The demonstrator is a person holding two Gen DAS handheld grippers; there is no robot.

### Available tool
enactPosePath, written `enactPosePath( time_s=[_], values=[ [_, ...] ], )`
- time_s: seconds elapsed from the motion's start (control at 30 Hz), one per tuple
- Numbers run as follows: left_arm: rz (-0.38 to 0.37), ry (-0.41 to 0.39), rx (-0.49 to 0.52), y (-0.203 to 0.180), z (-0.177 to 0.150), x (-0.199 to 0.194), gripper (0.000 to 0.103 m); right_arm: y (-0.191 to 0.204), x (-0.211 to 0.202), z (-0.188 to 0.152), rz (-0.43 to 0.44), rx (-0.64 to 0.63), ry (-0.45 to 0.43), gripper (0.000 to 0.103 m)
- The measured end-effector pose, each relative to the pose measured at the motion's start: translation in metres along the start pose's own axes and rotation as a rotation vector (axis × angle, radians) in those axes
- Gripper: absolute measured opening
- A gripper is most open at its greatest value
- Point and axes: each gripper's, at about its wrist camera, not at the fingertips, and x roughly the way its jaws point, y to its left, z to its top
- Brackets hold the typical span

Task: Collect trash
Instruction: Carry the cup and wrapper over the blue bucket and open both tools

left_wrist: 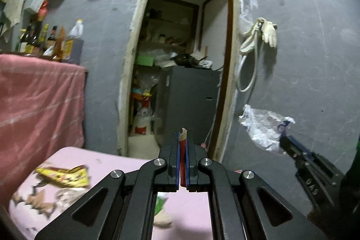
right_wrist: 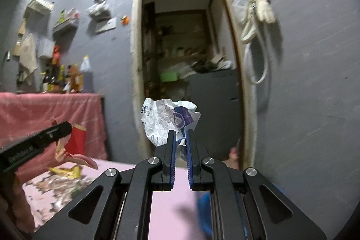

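Two pieces of trash in hand, both lifted off the table [left_wrist: 126, 163]. My left tongs [left_wrist: 184, 150] are clamped on a red wrapper [left_wrist: 182, 145]; my right tongs [right_wrist: 180, 147] pinch a crumpled white wrapper [right_wrist: 167, 118] by its lower edge only.

Risks:
- White wrapper is held by a thin corner and most of it sticks out above the tips. A quick swing could pull it free.
- Red wrapper is edge-on between the pads with a torn flap hanging below, seen from the right camera. Flap could snag on the table edge or on the pink cloth [left_wrist: 38, 100].
- No bin in either view, so I judge I have to turn to find one; carrying blind with both tongs full means no spare to catch a drop.

Still on the table: a yellow wrapper [left_wrist: 65, 174] and, I think, a green scrap [left_wrist: 160, 204] under my left tongs, blurred.

Around: doorway [left_wrist: 180, 60] straight ahead with a dark cabinet [left_wrist: 193, 100] filling its lower half, hose [left_wrist: 247, 55] and glove [left_wrist: 270, 34] hanging right of it, bottles [left_wrist: 42, 37] beyond the cloth. Nothing blocks the tongs right now.
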Motion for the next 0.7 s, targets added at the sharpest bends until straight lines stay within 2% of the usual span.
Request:
enactPosePath(
  time_s=[0.2, 0.3, 0.53, 0.7],
  values=[
    [-0.034, -0.011, 0.026, -0.045, -0.006, 0.039, 0.002, -0.047, 0.005, 0.006, -0.099, -0.009, -0.029, 0.007],
    [-0.047, 0.013, 0.027, -0.07, -0.012, 0.068, 0.002, -0.073, 0.011, 0.002, -0.142, -0.008, -0.02, 0.007],
    [-0.04, 0.046, 0.045, -0.114, -0.033, 0.113, 0.002, -0.125, 0.023, -0.009, -0.222, 0.029, 0.013, 0.007],
    [-0.031, 0.124, 0.063, -0.135, -0.051, 0.144, 0.002, -0.152, 0.04, -0.023, -0.245, 0.07, 0.092, 0.007]
  ],
)
